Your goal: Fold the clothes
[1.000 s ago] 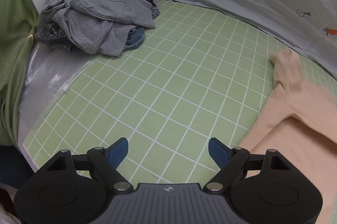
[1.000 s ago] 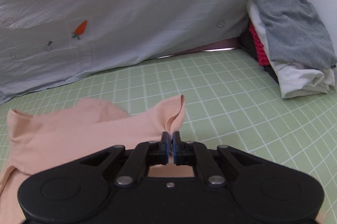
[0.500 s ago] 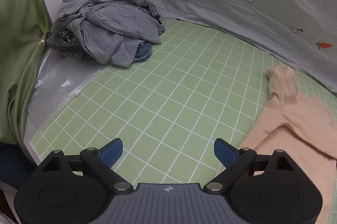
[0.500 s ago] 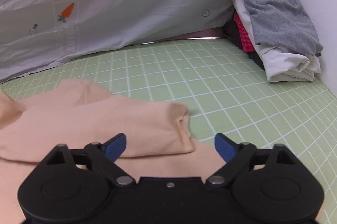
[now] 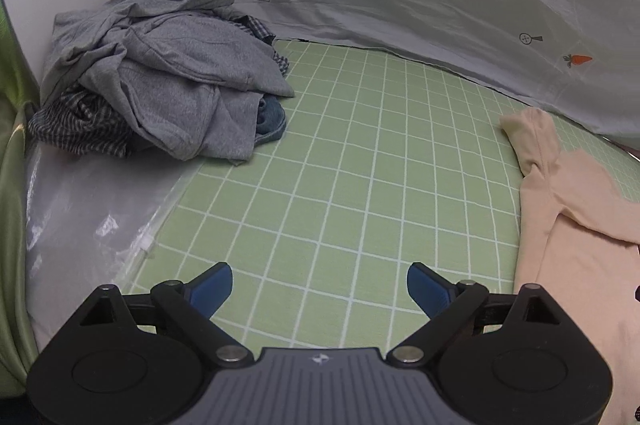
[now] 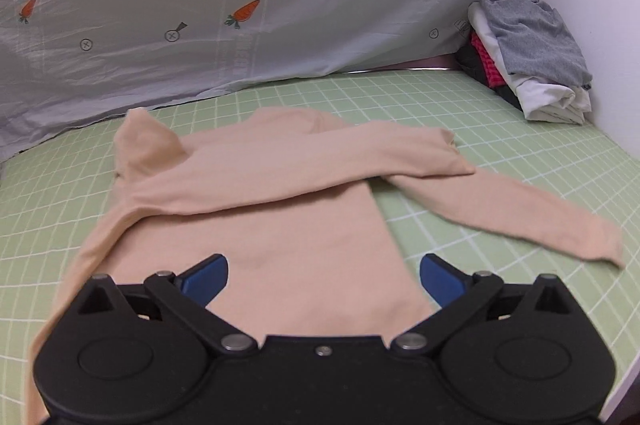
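Note:
A peach long-sleeved top [image 6: 280,209] lies flat on the green grid mat [image 6: 520,161]. One sleeve is folded across its chest and the other sleeve [image 6: 520,217] trails out to the right. My right gripper [image 6: 322,279] is open and empty, held above the top's lower body. The top's left edge also shows in the left wrist view [image 5: 572,225]. My left gripper [image 5: 318,291] is open and empty over the bare mat [image 5: 340,165], left of the top.
A heap of unfolded grey and checked clothes [image 5: 160,77] sits at the mat's far left. A clear plastic sheet [image 5: 88,217] lies beside it. A stack of folded clothes [image 6: 528,57] stands at the far right corner. A grey carrot-print sheet [image 6: 240,5] hangs behind.
My right gripper opened, let go of the sleeve and drew back and up from the top. The sleeve now lies across the chest. My left gripper lifted and pulled back slightly.

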### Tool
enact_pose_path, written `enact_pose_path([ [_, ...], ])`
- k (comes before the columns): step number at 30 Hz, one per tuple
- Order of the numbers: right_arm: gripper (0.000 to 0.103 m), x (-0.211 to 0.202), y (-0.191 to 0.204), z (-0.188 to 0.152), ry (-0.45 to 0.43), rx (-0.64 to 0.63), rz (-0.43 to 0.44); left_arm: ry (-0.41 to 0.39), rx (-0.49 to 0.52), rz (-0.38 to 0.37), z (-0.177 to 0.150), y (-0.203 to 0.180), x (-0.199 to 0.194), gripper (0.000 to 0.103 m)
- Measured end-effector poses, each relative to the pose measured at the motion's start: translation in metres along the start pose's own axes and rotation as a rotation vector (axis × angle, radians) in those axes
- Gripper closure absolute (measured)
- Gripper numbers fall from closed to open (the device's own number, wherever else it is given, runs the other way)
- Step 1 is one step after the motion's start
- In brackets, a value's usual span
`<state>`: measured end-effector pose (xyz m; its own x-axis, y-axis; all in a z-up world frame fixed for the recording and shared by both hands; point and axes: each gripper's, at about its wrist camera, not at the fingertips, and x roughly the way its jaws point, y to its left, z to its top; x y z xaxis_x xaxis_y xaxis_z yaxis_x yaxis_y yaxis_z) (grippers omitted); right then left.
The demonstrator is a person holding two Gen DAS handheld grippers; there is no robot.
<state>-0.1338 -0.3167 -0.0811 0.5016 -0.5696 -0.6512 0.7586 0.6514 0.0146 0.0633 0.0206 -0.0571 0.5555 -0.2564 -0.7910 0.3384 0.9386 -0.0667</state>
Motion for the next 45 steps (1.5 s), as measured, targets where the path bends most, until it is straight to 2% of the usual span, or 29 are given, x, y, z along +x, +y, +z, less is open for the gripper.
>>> enact_pose_path([
  [5,0.000,-0.033,0.078,-0.035,0.014,0.018,0.016,0.015,0.072,-0.088,0.010,0.033,0.003,0.009],
  [10,0.001,-0.053,0.140,-0.064,0.040,-0.034,0.056,0.023,0.133,-0.150,0.008,0.047,0.003,0.009],
  [12,0.005,-0.057,0.158,-0.073,0.053,-0.063,0.066,0.035,0.151,-0.164,0.006,0.052,0.005,0.009],
  [14,0.015,-0.059,0.171,-0.081,0.074,-0.084,0.065,0.044,0.172,-0.171,0.005,0.056,0.006,0.009],
  [18,0.029,-0.059,0.184,-0.092,0.107,-0.088,0.093,0.051,0.194,-0.177,0.002,0.065,0.004,0.009],
  [21,0.048,-0.058,0.189,-0.097,0.128,-0.103,0.116,0.051,0.192,-0.175,0.001,0.071,0.003,0.009],
  [23,0.067,-0.054,0.191,-0.100,0.146,-0.122,0.122,0.050,0.186,-0.171,0.001,0.074,0.004,0.009],
  [24,0.072,-0.053,0.192,-0.102,0.155,-0.132,0.125,0.051,0.178,-0.168,0.001,0.075,0.004,0.009],
  [26,0.095,-0.052,0.188,-0.102,0.170,-0.129,0.143,0.050,0.161,-0.165,0.003,0.077,0.005,0.009],
  [27,0.100,-0.051,0.185,-0.101,0.177,-0.126,0.153,0.049,0.152,-0.167,0.004,0.077,0.005,0.009],
  [30,0.100,-0.059,0.172,-0.094,0.160,-0.105,0.186,0.048,0.130,-0.176,0.007,0.073,0.005,0.009],
  [34,0.101,-0.071,0.143,-0.077,0.116,-0.053,0.186,0.046,0.141,-0.203,0.006,0.054,0.006,0.009],
  [40,0.101,-0.051,0.099,-0.072,0.160,-0.069,0.153,0.054,0.124,-0.227,0.001,0.021,0.004,0.009],
  [45,0.100,-0.033,0.062,-0.067,0.200,-0.086,0.125,0.038,0.136,-0.181,-0.005,-0.005,-0.004,0.009],
])
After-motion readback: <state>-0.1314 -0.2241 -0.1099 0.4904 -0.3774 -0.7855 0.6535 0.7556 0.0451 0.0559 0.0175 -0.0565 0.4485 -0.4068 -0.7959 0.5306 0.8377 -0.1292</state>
